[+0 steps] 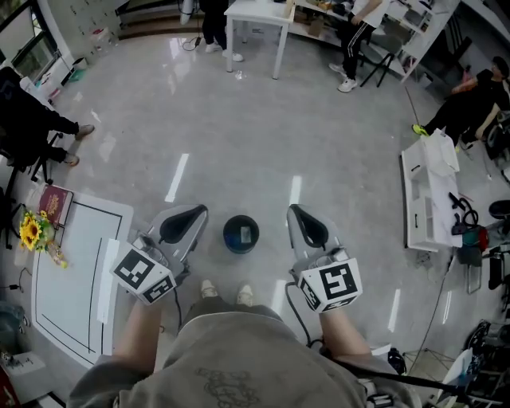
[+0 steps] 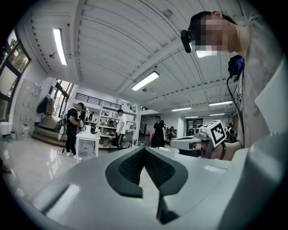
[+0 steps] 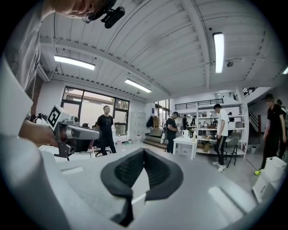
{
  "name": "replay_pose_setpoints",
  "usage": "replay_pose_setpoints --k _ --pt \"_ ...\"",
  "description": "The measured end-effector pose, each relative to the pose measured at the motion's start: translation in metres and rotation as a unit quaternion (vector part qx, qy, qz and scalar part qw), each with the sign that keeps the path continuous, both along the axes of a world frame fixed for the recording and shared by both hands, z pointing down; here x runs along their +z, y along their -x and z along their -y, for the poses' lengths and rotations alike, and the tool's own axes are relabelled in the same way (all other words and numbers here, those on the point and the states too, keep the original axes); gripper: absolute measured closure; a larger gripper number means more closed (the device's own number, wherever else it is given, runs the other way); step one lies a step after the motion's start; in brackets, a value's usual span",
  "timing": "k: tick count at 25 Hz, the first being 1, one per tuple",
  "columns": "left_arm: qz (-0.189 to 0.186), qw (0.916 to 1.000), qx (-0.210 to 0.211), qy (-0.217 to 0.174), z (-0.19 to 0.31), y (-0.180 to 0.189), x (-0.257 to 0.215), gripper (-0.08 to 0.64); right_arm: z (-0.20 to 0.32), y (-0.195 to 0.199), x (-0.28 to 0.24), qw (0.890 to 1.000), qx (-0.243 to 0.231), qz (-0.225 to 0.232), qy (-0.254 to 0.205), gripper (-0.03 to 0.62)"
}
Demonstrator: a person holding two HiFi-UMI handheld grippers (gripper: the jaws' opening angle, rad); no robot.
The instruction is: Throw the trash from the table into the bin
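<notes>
A dark round bin (image 1: 241, 234) stands on the grey floor just ahead of the person's shoes, between the two grippers. Something bluish lies inside it. My left gripper (image 1: 197, 210) is held level to the left of the bin, jaws together with nothing between them (image 2: 144, 149). To the bin's right my right gripper (image 1: 292, 209) is also shut and empty (image 3: 144, 151). Each gripper view catches the other gripper off to the side: the right one (image 2: 198, 141) and the left one (image 3: 74, 134). The white table (image 1: 80, 271) lies at the lower left.
On the table's far end are sunflowers (image 1: 32, 231) and a red book (image 1: 54, 203). A white cart (image 1: 426, 199) with tools stands at the right. A white desk (image 1: 259, 16) and several people are at the far side of the room.
</notes>
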State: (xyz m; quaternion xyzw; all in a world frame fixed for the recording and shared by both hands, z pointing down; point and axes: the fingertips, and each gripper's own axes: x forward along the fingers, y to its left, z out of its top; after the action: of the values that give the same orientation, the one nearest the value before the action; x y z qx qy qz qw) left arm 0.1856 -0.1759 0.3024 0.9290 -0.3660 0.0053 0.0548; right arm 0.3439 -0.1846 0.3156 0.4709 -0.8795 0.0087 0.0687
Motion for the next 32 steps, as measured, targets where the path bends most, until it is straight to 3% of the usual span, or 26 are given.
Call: replay_pose_setpoints --k 5,10,14,17,20,23,28,32 --pt "-0.001 0.9994 -0.035 -0.003 -0.001 0.009 -0.001 0.561 0.008 0.001 0.003 0.999 -0.031 0.0 -0.009 0.591" --pt "0.007 0.9961 -0.088 -0.006 -0.007 0.037 -0.007 0.561 0.02 0.026 -0.009 0.996 -0.081 0.002 -0.029 0.591" --pt "0.016 0.99 -0.14 -0.012 -0.022 0.068 -0.012 0.561 0.02 0.067 -0.017 0.988 -0.147 -0.001 -0.051 0.591" --pt "0.024 0.9817 -0.188 -0.012 -0.038 0.099 -0.013 0.561 0.016 0.116 -0.021 0.975 -0.213 0.004 -0.061 0.591" --pt "0.031 0.97 -0.241 -0.009 -0.054 0.135 -0.013 0.561 0.008 0.172 -0.023 0.957 -0.284 0.023 -0.063 0.591" --pt "0.042 0.9542 -0.296 -0.009 -0.09 0.19 -0.023 0.561 -0.023 0.243 -0.036 0.927 -0.366 0.047 -0.066 0.591" --pt "0.053 0.9183 -0.392 -0.014 -0.182 0.323 -0.053 0.561 -0.098 0.377 -0.076 0.886 -0.452 0.077 -0.069 0.591" --pt "0.048 0.8883 -0.456 -0.012 -0.232 0.391 -0.047 0.561 -0.126 0.444 -0.082 0.863 -0.493 0.082 -0.067 0.591"
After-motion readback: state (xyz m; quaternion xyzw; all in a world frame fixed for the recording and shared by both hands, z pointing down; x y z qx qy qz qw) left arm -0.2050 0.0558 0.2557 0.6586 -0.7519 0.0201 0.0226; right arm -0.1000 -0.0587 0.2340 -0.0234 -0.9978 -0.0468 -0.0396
